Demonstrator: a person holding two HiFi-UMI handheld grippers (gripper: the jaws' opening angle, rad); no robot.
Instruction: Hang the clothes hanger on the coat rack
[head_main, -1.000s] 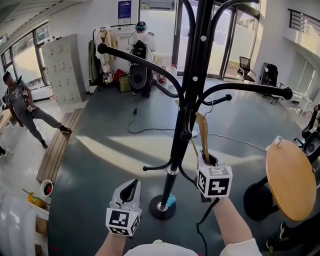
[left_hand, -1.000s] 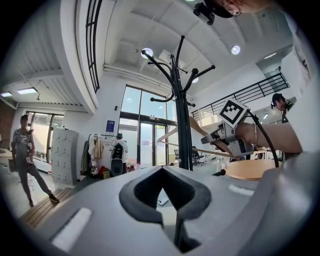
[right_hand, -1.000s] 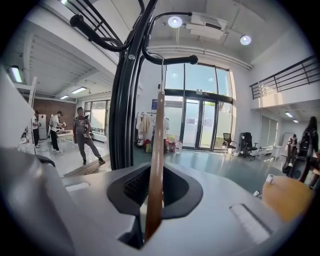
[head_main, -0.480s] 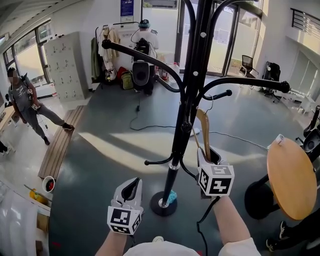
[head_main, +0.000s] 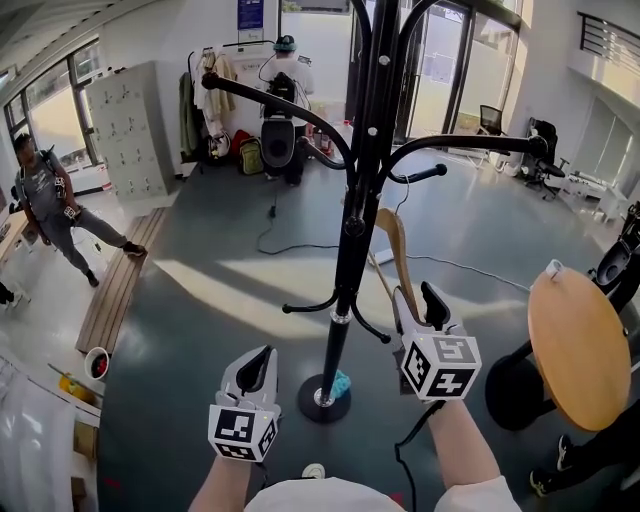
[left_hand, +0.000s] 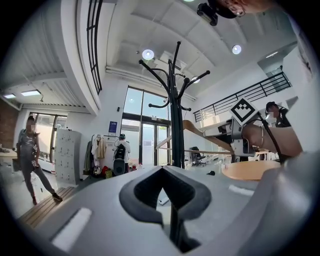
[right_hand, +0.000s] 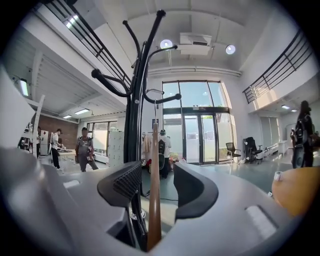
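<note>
Wooden clothes hanger, glossy black metal coat rack.

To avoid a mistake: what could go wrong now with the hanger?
1. The hanger stands between the open jaws of the right gripper; a sideways pull-back could catch it and drag it off the coat rack.
2. It seems to hang only from a short arm, so a knock may unseat it.

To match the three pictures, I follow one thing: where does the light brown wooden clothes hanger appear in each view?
Head view: the light brown wooden clothes hanger is right of centre, just above the right tool.
Left gripper view: right of centre, slanting.
Right gripper view: bottom centre, edge-on, between the tool's parted jaws.
Shared landmark: the tall black metal coat rack, always just left of the hanger.
</note>
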